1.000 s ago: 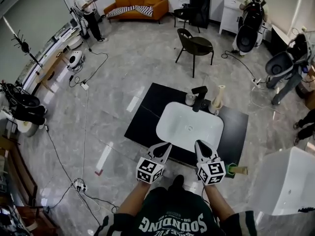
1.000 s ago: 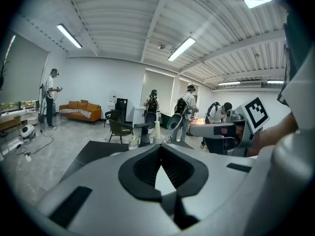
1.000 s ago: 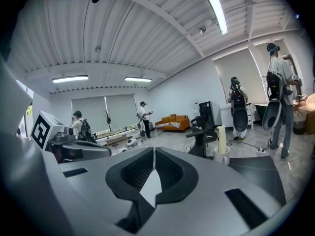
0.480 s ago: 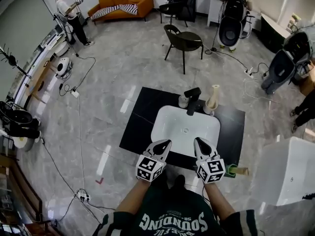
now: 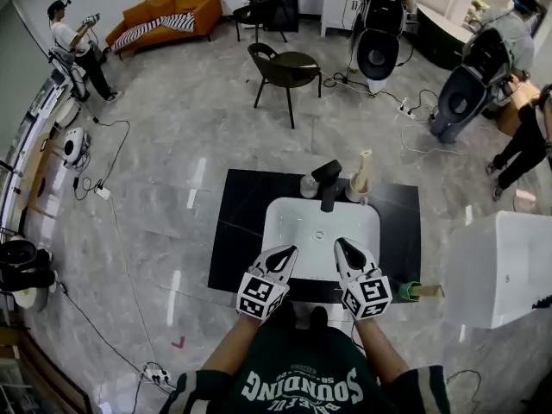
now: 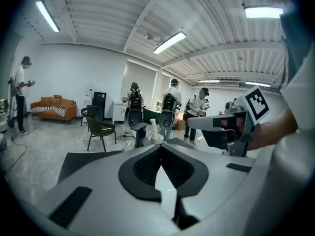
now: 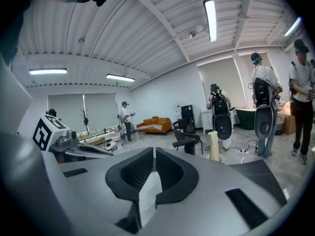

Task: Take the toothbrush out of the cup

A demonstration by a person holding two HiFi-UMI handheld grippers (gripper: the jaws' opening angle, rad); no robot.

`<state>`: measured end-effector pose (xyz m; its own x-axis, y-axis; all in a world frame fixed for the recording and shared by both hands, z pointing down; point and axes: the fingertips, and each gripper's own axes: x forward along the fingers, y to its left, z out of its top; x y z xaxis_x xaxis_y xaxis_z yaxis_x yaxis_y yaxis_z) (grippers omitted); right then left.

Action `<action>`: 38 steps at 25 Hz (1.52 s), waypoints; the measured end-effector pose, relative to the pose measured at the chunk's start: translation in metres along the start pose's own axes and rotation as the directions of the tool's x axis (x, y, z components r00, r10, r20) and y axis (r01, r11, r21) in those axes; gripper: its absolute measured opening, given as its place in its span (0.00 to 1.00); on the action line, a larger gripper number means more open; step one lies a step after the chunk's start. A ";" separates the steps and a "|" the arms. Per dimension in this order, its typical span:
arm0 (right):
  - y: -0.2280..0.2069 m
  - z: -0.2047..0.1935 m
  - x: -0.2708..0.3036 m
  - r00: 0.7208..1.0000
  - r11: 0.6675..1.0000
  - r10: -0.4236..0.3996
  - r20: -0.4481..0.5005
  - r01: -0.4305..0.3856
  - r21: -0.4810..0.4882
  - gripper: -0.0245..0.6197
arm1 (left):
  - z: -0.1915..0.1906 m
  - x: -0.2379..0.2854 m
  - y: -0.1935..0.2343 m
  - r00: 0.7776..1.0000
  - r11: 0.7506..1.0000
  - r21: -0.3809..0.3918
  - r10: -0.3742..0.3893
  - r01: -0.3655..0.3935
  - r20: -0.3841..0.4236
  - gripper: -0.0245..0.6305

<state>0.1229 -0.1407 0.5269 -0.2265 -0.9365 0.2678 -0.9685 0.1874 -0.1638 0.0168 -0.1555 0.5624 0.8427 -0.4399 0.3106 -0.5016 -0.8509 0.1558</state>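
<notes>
With the left gripper point(image 5: 283, 255) and right gripper point(image 5: 345, 248) both closed and empty over the near rim of the basin point(image 5: 297, 231), the toothbrush point(image 5: 365, 164) stands upright in its cup point(image 5: 354, 193) beside the faucet point(image 5: 328, 185), well apart from both grippers; reach, grasp and lift-out are not yet done.

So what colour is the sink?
The sink is white, set in a black counter. The head view shows it best.
</notes>
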 end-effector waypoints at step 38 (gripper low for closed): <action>-0.220 -0.005 0.133 0.956 0.982 -0.190 -0.224 0.184 -0.046 0.33 | 0.012 0.068 0.047 0.999 0.999 -0.051 0.010 -0.013 -0.048 0.05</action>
<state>0.3059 -0.3047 0.6033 -0.0558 -0.8641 0.5002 -0.9974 0.0253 -0.0677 0.0526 -0.2288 0.5794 0.8270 -0.4344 0.3568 -0.5216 -0.8296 0.1992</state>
